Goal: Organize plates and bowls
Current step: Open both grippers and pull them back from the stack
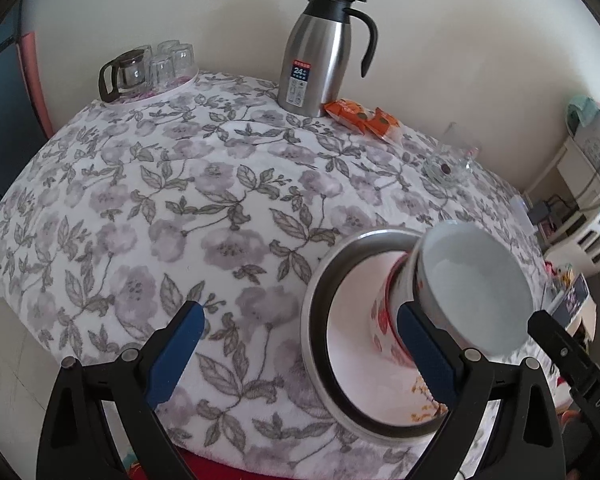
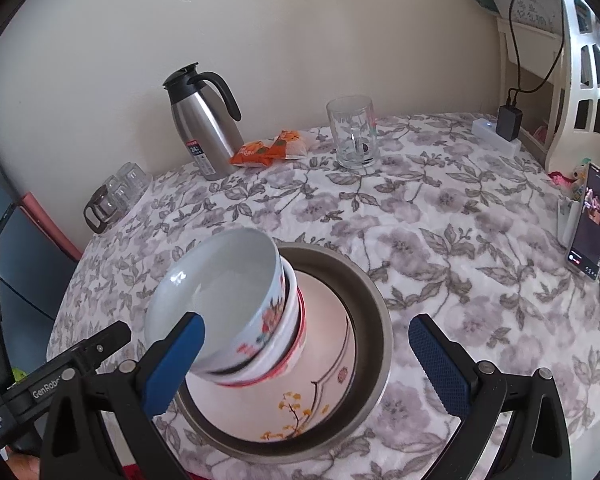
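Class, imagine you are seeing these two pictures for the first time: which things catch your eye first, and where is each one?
First comes the stack of bowls standing on a white plate inside a metal-rimmed dish at the near edge of the flowered tablecloth. Next, the steel thermos jug at the back by the wall, with an orange snack packet beside it.

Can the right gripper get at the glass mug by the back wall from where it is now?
Probably yes. The right gripper is open and empty, and only bare floral cloth lies between the bowl stack beneath it and the glass mug; it would need to lift past the stack first.
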`<state>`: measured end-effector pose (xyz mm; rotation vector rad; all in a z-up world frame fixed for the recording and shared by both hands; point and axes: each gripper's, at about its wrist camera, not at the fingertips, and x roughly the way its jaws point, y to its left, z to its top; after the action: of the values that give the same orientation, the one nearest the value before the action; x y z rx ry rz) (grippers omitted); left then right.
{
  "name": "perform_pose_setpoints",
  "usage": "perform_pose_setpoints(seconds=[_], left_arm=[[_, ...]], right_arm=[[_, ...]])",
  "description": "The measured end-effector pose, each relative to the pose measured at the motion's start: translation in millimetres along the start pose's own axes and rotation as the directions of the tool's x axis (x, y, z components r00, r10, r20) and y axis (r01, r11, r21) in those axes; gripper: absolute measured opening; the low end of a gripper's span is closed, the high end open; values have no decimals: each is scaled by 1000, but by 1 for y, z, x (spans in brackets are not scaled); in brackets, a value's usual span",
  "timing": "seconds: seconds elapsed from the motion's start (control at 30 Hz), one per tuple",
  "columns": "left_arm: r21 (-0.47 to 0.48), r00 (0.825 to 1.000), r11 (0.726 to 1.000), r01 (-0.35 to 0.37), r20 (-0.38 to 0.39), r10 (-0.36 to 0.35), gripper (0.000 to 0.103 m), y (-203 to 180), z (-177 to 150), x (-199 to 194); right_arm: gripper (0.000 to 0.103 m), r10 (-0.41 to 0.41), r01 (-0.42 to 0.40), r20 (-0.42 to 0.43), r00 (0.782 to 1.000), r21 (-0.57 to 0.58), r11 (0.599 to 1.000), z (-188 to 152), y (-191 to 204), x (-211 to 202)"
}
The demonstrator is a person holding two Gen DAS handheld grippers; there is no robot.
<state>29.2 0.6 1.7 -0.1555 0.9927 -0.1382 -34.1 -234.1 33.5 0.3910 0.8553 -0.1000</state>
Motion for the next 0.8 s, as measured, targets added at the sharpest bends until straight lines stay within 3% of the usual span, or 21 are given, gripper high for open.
perform_pose_setpoints(seconds=[0.27,0.53,0.8], left_arm=[[37,998,999,2,-56,0,97,-3,-20,1],[56,992,997,-46,-119,52,97,-6,-42,5],[53,985,998,-37,-165,46,97,-4,-57,6]], right_arm=[[103,-17,17,-11,1000,-7,1000,-26,-10,-9],[103,-51,49,-65,997,-32,998,-47,-17,-5],[103,-75,70,-99,992,-55,996,-62,-21,-3]])
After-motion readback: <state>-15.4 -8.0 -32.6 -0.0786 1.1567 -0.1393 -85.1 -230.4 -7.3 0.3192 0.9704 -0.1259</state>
